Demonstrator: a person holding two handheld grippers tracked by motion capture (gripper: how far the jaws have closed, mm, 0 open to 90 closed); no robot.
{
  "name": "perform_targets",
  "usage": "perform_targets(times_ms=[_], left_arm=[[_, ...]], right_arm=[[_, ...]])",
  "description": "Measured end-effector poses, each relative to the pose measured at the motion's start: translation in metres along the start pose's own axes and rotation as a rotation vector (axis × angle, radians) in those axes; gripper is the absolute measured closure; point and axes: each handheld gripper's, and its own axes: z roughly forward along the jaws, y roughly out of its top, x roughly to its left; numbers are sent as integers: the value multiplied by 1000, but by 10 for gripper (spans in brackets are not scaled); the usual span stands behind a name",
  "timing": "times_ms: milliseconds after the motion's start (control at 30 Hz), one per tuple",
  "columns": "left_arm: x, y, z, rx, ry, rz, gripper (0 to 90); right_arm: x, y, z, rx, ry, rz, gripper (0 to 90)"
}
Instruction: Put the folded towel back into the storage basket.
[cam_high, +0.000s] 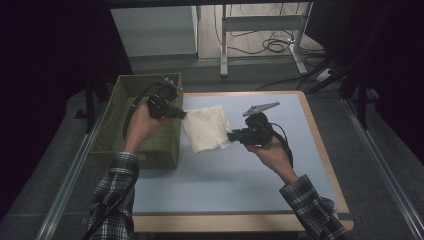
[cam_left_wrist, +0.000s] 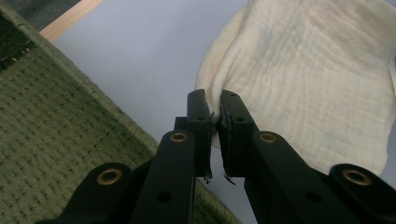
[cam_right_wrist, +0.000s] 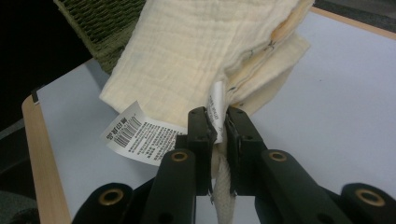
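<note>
I have the cream cloth (cam_high: 206, 128) off the counter (cam_high: 240, 170), stretched between my two tongs just right of the green woven basket (cam_high: 125, 131). My left tongs (cam_high: 183, 114) are pinched shut on the cloth's edge nearest the basket, and my right tongs (cam_high: 230, 136) are clamped on the opposite folded corner, right where a white label (cam_right_wrist: 140, 134) hangs out. I'd judge the right grip the weak one: the pads bite partly on the label strip and a thin hem, so a tug could slip that corner free and let the folds fall open. If I swing toward the basket too low, the hanging edge could snag on its rim.
</note>
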Motion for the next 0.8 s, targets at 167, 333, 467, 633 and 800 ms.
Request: perform_targets(times_ms=[167,333,467,633,800], left_arm=[[10,-3,-10,-10,17,-15,842],[20,-9,-21,-23,36,-38,842],[28,-13,-29,-23,54,-49,842],[39,-19,-38,-9,83,-66,843],[51,-26,-47,-2,114,-88,843]], right_arm=[[3,12,9,-1,7,-4,809],[7,23,18,-10,23,-5,810],[12,33,26,-13,28,-11,810],[19,45,37,-14,35,-25,809],[28,57,50,-16,45,-30,809]])
